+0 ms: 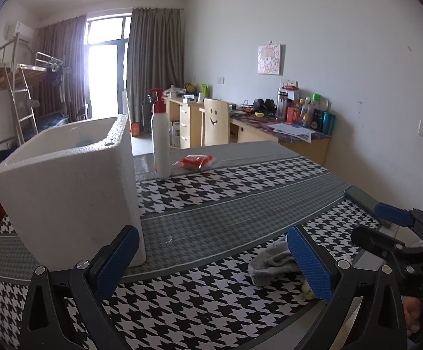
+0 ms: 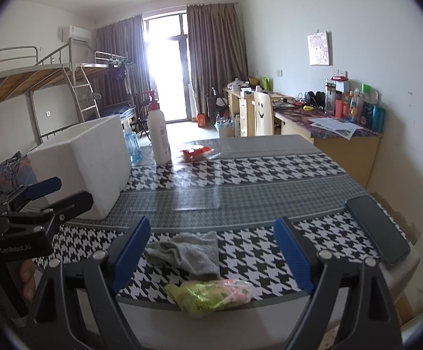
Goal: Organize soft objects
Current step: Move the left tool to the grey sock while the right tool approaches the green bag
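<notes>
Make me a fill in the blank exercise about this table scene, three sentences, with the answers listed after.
1. The grey cloth lies just behind a crumpled ____ plastic bag.
2. The white foam box stands with its top ____.
3. The dark phone lies flat near the table's ____ edge, beside the right gripper; the left gripper grips nothing.

Answers: green; open; right

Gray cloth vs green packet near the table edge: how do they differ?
The gray cloth is matte, crumpled fabric; the green packet is glossy plastic, printed green and pink. The gray cloth lies farther in on the table; the green packet sits at the near edge. Both lie between the right gripper fingers, ungrasped.
</notes>
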A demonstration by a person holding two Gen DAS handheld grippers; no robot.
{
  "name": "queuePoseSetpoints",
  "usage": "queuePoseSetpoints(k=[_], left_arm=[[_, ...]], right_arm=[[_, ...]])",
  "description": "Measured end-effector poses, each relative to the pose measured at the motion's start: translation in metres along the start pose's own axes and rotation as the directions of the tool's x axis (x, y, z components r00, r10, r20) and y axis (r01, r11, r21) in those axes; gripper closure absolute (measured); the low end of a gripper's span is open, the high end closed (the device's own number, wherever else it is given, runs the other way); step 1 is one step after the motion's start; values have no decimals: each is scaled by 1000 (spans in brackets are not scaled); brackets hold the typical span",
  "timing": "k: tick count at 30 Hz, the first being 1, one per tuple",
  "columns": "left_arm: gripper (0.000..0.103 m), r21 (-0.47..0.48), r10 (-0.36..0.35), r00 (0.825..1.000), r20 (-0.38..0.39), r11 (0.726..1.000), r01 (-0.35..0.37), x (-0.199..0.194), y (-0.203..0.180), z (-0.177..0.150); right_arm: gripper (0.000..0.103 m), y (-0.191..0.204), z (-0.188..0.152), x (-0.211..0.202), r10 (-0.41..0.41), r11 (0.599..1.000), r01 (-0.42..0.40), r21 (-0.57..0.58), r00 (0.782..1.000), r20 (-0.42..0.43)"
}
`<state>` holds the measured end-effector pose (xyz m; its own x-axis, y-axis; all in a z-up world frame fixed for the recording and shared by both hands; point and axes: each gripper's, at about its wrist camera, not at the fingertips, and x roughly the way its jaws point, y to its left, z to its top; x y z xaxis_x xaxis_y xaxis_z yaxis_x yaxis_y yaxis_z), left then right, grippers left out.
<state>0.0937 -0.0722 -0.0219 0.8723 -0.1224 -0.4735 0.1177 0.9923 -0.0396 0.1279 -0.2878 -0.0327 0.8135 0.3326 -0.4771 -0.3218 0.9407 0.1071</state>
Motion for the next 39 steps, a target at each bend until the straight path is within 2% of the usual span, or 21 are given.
queuePoseSetpoints(k=[12,16,24,30,39], left_arm=[[1,8,-11,998,-56,1000,12,18,-9,-5],[1,13,-40,996,-84,999,41,24,-14,-6],[1,19,-50,990,-133,998,53,41,-20,-5],[1,15,-48,988,-145,999,50,49,-21,-3],[1,39,-62,982,-179,997,70,62,-30,-7]], right_arm=[[13,-3,-26,12,58,998,-59,-14,994,-97],[13,-5,-34,17,68,997,-70,-10,989,-128],[13,-7,-45,20,78,997,-81,-10,985,-156],[13,-12,-53,29,120,993,-117,26,974,-194],[13,-13,-63,36,139,990,-133,39,966,-219]])
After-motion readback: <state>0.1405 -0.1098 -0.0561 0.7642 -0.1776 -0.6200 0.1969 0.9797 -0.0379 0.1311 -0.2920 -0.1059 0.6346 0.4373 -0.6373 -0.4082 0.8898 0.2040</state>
